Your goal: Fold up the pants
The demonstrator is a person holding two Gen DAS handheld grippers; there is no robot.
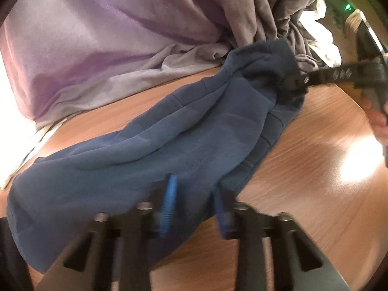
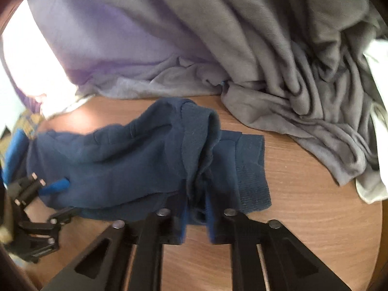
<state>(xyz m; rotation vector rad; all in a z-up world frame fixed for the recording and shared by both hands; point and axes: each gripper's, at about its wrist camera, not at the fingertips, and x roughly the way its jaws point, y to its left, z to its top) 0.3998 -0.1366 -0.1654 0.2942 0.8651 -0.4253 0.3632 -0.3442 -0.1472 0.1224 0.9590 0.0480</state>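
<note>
1. Wooden surface (image 1: 303,169) carries everything.
2. Grey blanket (image 2: 278,60) is heaped behind, out of the way.
3. Blue pants (image 1: 169,126) lie stretched between both ends for folding.
4. Left gripper (image 1: 194,194) and right gripper (image 2: 196,218) each pinch pants fabric.

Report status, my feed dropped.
Left gripper and right gripper both shut on blue pants. Pants bunched on table. Grey cloth pile crowds behind.

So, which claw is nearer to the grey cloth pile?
Right. The right claw grips the blue pants at the cuff end beside the grey cloth pile; the left claw grips the far end.
</note>
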